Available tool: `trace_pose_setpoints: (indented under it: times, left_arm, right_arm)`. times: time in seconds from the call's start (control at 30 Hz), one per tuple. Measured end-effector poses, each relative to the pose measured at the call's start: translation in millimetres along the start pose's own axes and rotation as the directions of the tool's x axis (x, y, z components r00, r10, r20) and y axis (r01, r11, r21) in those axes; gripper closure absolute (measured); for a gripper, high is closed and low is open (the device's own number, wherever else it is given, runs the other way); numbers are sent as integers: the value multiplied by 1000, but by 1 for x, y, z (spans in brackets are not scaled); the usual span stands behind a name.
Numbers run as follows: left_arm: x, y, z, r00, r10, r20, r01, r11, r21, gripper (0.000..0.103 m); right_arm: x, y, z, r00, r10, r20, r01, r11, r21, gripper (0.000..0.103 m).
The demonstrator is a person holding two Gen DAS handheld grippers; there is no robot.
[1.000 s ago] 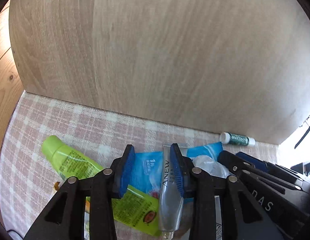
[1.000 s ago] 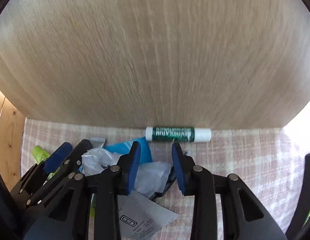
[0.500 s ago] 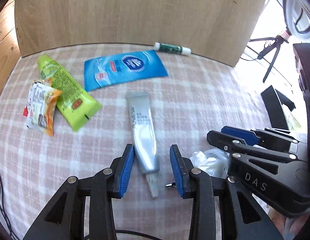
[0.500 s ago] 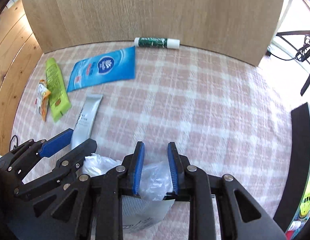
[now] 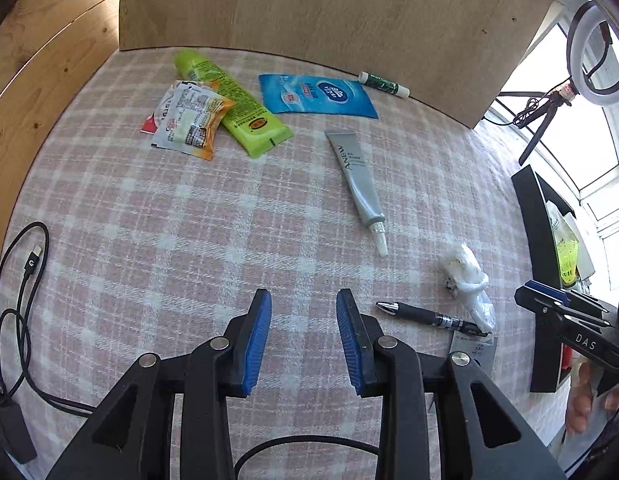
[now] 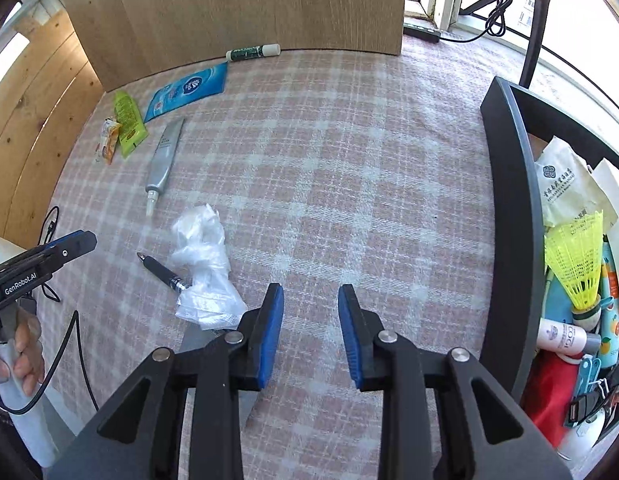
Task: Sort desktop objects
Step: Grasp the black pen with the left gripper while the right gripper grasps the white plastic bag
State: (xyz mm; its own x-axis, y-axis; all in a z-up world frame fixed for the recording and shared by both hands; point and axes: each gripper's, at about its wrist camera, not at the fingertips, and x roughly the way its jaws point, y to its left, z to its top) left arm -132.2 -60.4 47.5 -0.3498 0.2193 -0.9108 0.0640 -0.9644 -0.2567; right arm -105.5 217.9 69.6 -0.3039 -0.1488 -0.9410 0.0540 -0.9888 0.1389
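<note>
Loose items lie on a pink checked tablecloth (image 5: 189, 232): a green tube (image 5: 233, 100), a snack packet (image 5: 189, 122), a blue wipes pack (image 5: 317, 94), a green lip balm stick (image 5: 383, 84), a grey tube (image 5: 357, 172), crumpled clear plastic (image 5: 467, 280) and a black pen (image 5: 425, 316). My left gripper (image 5: 303, 300) hovers over bare cloth, left of the pen, jaws closing on nothing. My right gripper (image 6: 311, 292) hangs right of the plastic (image 6: 205, 264), jaws opening, nothing between them.
A black bin (image 6: 509, 200) at the right holds a yellow shuttlecock (image 6: 577, 264), bottles and packets. A wooden board (image 5: 329, 8) stands along the cloth's far edge. Black cables (image 5: 25, 272) trail at the left. A paper slip (image 5: 473, 350) lies under the pen's end.
Both grippers have pulled back from the wooden board toward the near side of the table. The grey tube, plastic and pen, first right at the fingers, now lie well ahead.
</note>
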Motion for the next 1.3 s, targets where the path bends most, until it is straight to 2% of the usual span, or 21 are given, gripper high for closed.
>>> trace_pose_setpoints:
  times: [0.13,0.27,0.37,0.53,0.77,0.9,0.97,1.1,1.2,1.27,1.3]
  left_arm:
    - [-4,-24,-4,1000,-22,-9,23,999,34,72]
    - [-2,-49,-15,997,-48,-53,52,996,76,72]
    - [10,-64,-21,994,-62,-87,70,993,90,72]
    - [33,-76,-19,987,-82,-140,92,994,62,72]
    - [47,-89,5,988,-82,-130,87,996,37,68]
    - [52,-108,6,990,-51,-130,65,993,103,68]
    - [54,-122,4,992,-25,-120,43,988,151,63]
    - [60,-148,3,995,19,-98,3,974,225,62]
    - [66,-165,2,996,62,-68,-40,955,293,68]
    - [68,-171,1,995,92,-45,-73,944,321,83]
    - [69,-170,2,995,85,-48,-65,947,315,85]
  right_arm:
    - [4,18,8,999,52,4,-52,997,-54,65]
    - [30,45,13,1000,16,-10,-17,991,-136,65]
    - [41,48,17,1000,-11,-17,8,988,-156,65]
    - [59,49,26,999,-27,-33,20,982,-186,65]
    - [65,25,41,999,-33,-32,28,989,-143,65]
    - [68,5,51,999,-29,-32,25,994,-109,65]
    - [68,-2,55,999,-27,-31,24,996,-91,68]
    - [67,-16,60,999,-24,-28,23,998,-51,78]
    - [65,-26,59,1000,-9,-25,8,1000,-26,82]
    - [63,-35,58,1000,-6,-20,6,1000,-9,83]
    - [62,-39,58,1000,3,-20,-3,1000,0,84]
